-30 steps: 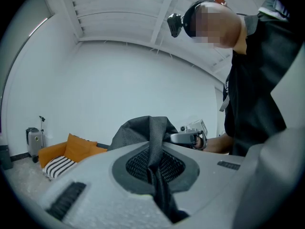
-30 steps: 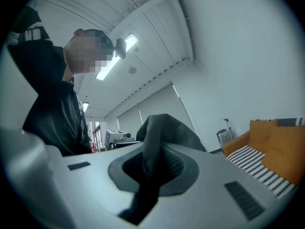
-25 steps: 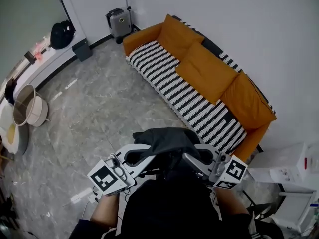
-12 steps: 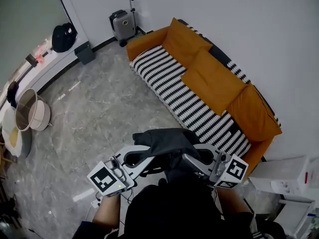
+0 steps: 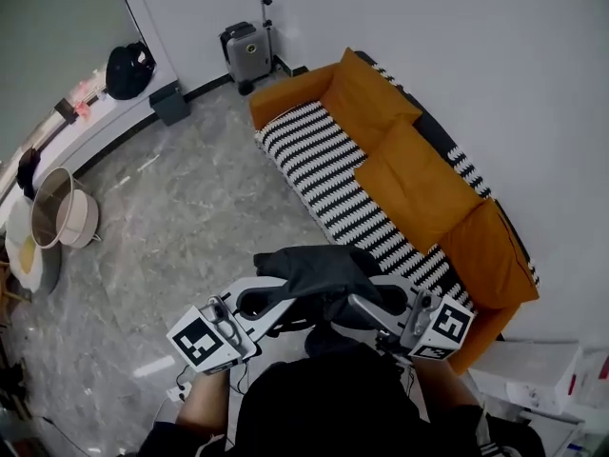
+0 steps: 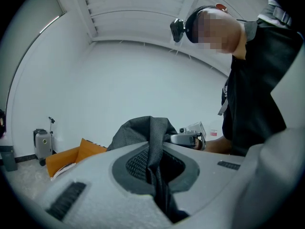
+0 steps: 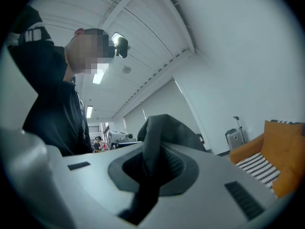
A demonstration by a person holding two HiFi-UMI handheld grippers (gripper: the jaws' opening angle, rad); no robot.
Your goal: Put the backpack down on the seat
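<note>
The person (image 5: 324,407) stands nearest, dark upper body filling the bottom of the head view, one gripper in each hand. The left gripper (image 5: 271,303) reaches in from the near left with its marker cube towards the person; in the left gripper view its jaws are closed tight on a dark woven strap of the backpack (image 5: 319,269), which runs up between them. The right gripper (image 5: 366,307) reaches in from the near right; in the right gripper view its jaws are likewise clamped together on a fold of the same dark grey fabric. The backpack hangs bunched between the two grippers, just in front of the person, held up above the grey marbled floor (image 5: 190,217) and clear of the sofa.

Beyond it and to the right stands the orange sofa (image 5: 409,184), running from the near right to the far middle along the white wall (image 5: 457,46). Its black-and-white striped seat (image 5: 324,165) lies on the side towards the floor, with three orange back cushions behind it. At the left edge two round tubs (image 5: 59,219) rest on the floor. Farther off, a small grey suitcase (image 5: 244,52) stands upright by the wall just past the far end of the sofa; left of it sits a grey bin (image 5: 169,103); a black bag (image 5: 128,69) rests on a pale ledge (image 5: 90,122) at the far left.
</note>
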